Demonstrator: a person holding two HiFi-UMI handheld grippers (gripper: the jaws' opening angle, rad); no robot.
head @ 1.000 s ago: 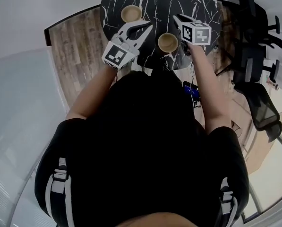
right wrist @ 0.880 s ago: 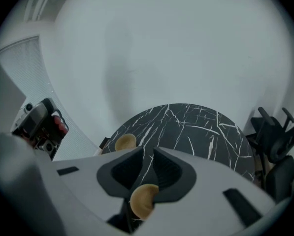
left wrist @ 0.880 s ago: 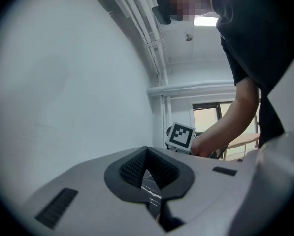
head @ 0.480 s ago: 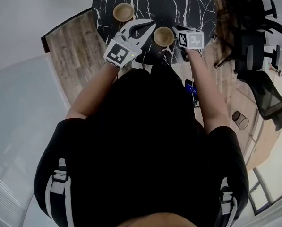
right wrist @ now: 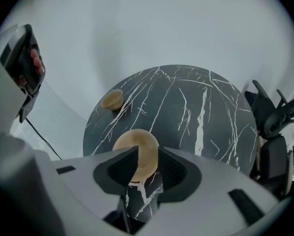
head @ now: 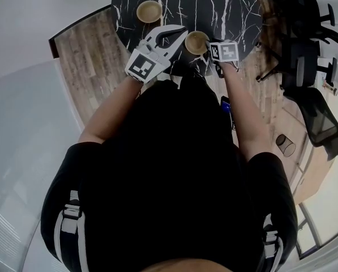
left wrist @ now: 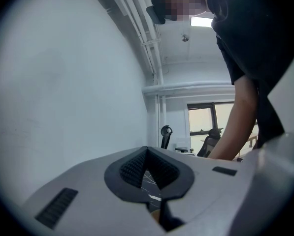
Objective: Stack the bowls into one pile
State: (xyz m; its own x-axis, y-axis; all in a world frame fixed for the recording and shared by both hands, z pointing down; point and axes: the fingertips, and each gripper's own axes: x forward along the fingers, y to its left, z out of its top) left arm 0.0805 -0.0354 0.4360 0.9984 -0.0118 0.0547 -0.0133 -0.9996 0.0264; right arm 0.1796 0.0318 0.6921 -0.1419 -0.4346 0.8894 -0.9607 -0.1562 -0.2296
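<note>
Two tan bowls stand apart on the round black marble table [head: 214, 4]. The far bowl [head: 149, 10] [right wrist: 112, 100] is at the table's left. The near bowl [head: 196, 41] [right wrist: 137, 154] is close to the front edge. My right gripper [head: 209, 44] [right wrist: 147, 154] points steeply down over the near bowl. Its jaws have just been opening. The bowl's near right rim shows in the gap, and the pads do not press on it. My left gripper [head: 182, 34] [left wrist: 147, 150] hovers level just left of the near bowl, with its tips together and nothing held.
Black office chairs [head: 307, 67] [right wrist: 279, 117] crowd the table's right side. Wooden floor [head: 89, 55] lies to the left. A small bin [head: 286, 145] stands at the lower right. A dark device with red buttons [right wrist: 29, 63] hangs at the left in the right gripper view.
My right gripper has dropped toward the near bowl and now sits right beside it, with its jaws wider. The left gripper has shifted slightly toward that bowl.
</note>
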